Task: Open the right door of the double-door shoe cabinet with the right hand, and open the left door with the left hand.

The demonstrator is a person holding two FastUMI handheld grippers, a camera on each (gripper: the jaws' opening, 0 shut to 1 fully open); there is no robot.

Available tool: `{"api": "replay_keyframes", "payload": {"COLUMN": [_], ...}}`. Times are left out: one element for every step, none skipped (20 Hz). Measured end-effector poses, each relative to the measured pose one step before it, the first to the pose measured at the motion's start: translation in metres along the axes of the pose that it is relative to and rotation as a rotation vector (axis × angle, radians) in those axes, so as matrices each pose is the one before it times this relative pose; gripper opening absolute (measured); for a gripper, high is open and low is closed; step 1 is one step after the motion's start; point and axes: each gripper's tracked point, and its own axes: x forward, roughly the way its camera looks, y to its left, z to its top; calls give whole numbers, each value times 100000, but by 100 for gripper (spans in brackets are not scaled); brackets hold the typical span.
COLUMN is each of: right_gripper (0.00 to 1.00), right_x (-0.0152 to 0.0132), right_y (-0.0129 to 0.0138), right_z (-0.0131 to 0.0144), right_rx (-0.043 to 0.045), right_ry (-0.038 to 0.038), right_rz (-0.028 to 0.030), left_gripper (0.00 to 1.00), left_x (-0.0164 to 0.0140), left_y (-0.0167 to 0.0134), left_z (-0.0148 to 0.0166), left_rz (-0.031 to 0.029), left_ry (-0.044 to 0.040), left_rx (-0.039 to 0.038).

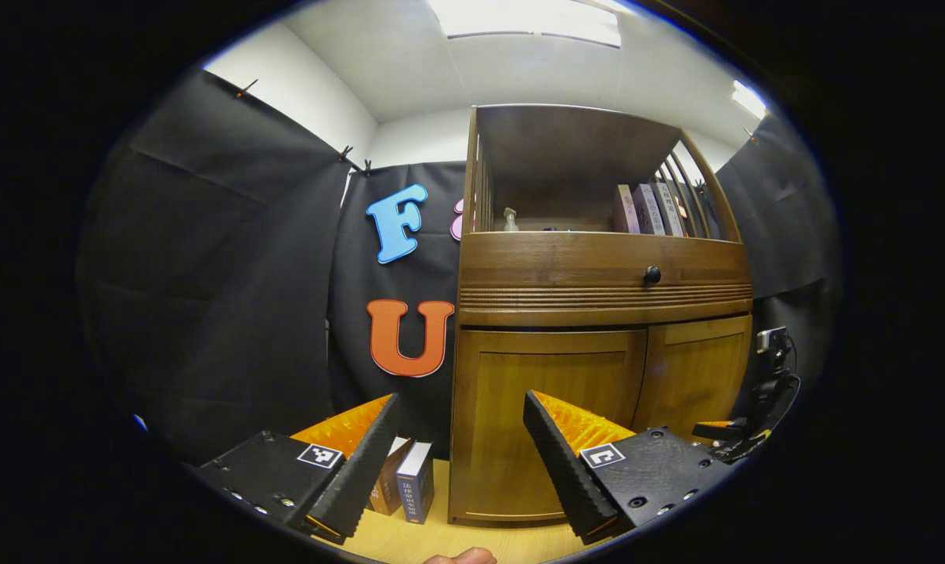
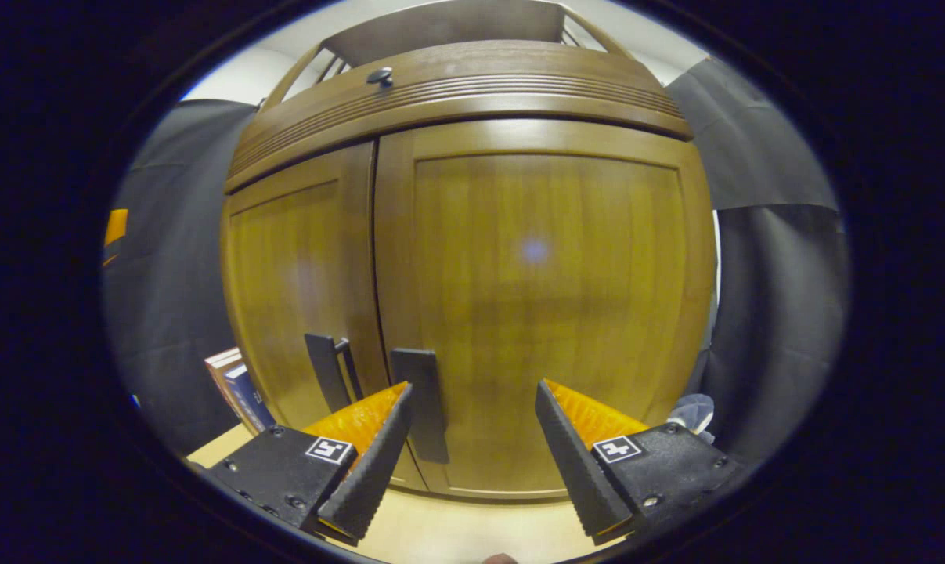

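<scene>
Left gripper [image 1: 460, 462] spread wide, holding nothing, low in the left gripper view, aimed at the cabinet [image 1: 597, 313] from its left side; both doors closed, left door [image 1: 546, 423] centre frame, right door [image 1: 695, 376] right of it. Books [image 1: 405, 489] stand on the floor between its fingers. Right gripper [image 2: 472, 462] also wide open and empty, close to the right door [image 2: 542, 313], its handle [image 2: 423, 403] just above the left finger [image 2: 366, 470]; left door's handle [image 2: 327, 372] left of it

Black cloth [image 1: 229, 258] drapes the booth's walls beneath a white ceiling [image 1: 409, 70] with bright light panels [image 1: 531, 17]; the floor [image 1: 441, 540] is pale wood.
</scene>
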Motion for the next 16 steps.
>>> {"api": "replay_keyframes", "payload": {"right_gripper": [96, 94, 91, 89, 88, 84, 81, 77, 73, 67, 65, 59, 57, 52, 51, 46], "right_x": [150, 262, 302, 332, 247, 314, 464, 312, 317, 305, 442, 351, 155, 117, 169, 175], "right_y": [695, 539, 410, 555, 91, -13, 105, 136, 139, 80, -5, -56, -213, -16, 203, 38], "right_z": [-141, -45, 22, 63, 100, 98, -31, 6, -217, -364, -364, -326, -207, 191, -17, 23], "right_rx": [-625, -1540, -1603, -1366, -1537, -1111, -255, 671, 514, 831, 1210, 1412, 1878, 2355, 1553, 326], "right_ry": [17, -189, -139, -546, -592, -348, 97, 242, 985, 1294, 1093, 804, 786, -136, 47, 371], "right_rz": [741, -206, -605, 379, -1156, -1509, -2267, -909, -940, -756, -1258, -1246, -1918, -379, 210, -416], "left_gripper": [94, 94, 94, 100, 100, 94, 100, 100, 94, 94, 94, 94, 94, 94, 94, 94], "left_x": [-28, 52, 50, 159, 116, 23, -24, -131, -114, -52, 68, 72, 24, 15, 8, 108], "left_y": [-5, 123, 122, 187, 219, 171, 199, 396, 447, 240, 160, 139, 207, 214, 157, 197], "left_z": [-157, -156, -169, -127, -130, -187, -11, 21, 132, 110, -28, -127, -261, -214, -90, -144], "left_rz": [-115, -154, -32, 62, 130, 208, 272, 254, 19, -476, -547, -598, -407, -521, -420, -538], "left_ry": [650, 617, 549, 331, 188, 56, -5, -34, -189, -58, 116, 290, 775, 601, 41, 348], "left_rx": [-681, -630, -527, -349, -184, -45, 106, 233, 189, 243, 272, 401, 374, 365, 253, 164]}}
